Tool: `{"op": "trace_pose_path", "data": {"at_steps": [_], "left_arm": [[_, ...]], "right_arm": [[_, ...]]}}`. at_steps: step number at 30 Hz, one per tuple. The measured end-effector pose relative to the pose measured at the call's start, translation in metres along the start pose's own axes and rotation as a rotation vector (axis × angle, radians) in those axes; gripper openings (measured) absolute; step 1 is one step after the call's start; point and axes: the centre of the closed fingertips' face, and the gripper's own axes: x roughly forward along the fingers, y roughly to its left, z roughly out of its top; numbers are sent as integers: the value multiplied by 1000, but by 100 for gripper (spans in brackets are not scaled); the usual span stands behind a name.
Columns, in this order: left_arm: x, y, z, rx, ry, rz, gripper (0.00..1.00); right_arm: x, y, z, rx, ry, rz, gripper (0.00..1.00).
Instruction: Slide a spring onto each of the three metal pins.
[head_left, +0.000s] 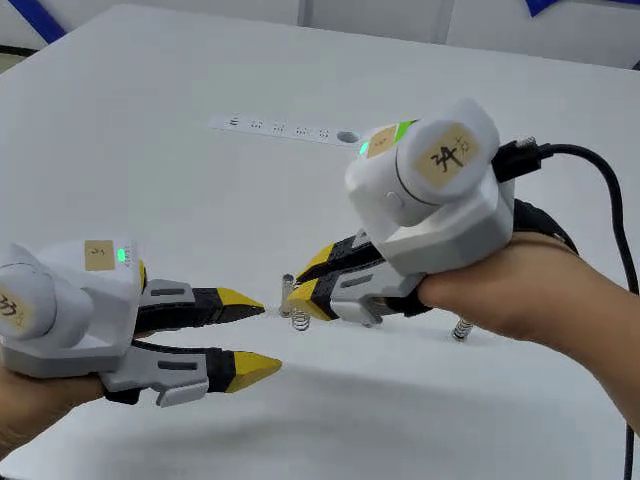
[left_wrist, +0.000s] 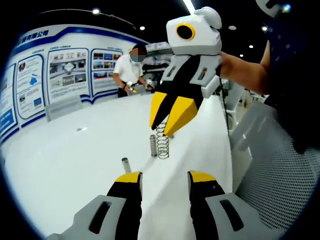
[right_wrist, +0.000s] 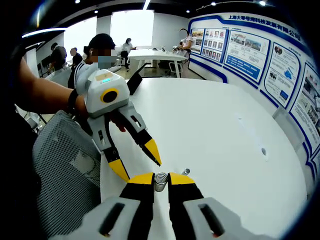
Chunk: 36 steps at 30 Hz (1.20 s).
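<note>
Your left gripper (head_left: 258, 335) hangs low at the left, jaws spread, nothing between them; just ahead of it in the left gripper view a bare metal pin (left_wrist: 125, 164) stands upright on the white table (head_left: 150, 160); a thinner pin (left_wrist: 153, 145) stands beyond it, and I cannot tell whether it already carries a coil; just beside that pin is the spring (left_wrist: 163, 146), pinched near its top by your right gripper (left_wrist: 161, 129), its foot at or barely above the table.

The likely trouble: the spring sits beside a pin, not over one, so lowering it now would probably seat it on the table or knock the pin over; squeeze harder and the soft coils may buckle or flick out sideways; your open left tips are near enough to the bare pin to bump it.

Around you: a white power strip (head_left: 285, 128) lies well back; a loose spring (head_left: 461, 328) stands close by your right hand; the black cable (head_left: 600, 190) trails off at the right; nothing lies between spring and pins.
</note>
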Motion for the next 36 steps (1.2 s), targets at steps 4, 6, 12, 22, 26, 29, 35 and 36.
{"op": "trace_pose_path", "data": {"at_steps": [4, 6, 12, 22, 26, 29, 35, 36], "left_arm": [[-3, 3, -1, -16, -7, 21, 42], [-4, 4, -1, -25, -11, 29, 44], [-7, 6, -3, -48, -24, 56, 51], [-12, 8, -4, -83, -37, 82, 58], [-12, 8, -6, -104, -30, 83, 62], [-13, 8, -7, -109, -31, 85, 64], [-14, 8, -4, -117, -44, 89, 66], [-14, 8, -4, -122, -46, 89, 67]], "right_arm": [[-2, -9, 5, 6, -19, -26, 11], [-3, -14, 8, 17, -34, -44, 11], [-3, -28, 14, 39, -67, -82, 11], [9, -49, 21, 68, -98, -109, 11], [15, -50, 19, 74, -95, -108, 11], [19, -50, 18, 79, -91, -104, 11], [26, -51, 13, 88, -80, -104, 11], [27, -51, 12, 90, -80, -103, 11]]}}
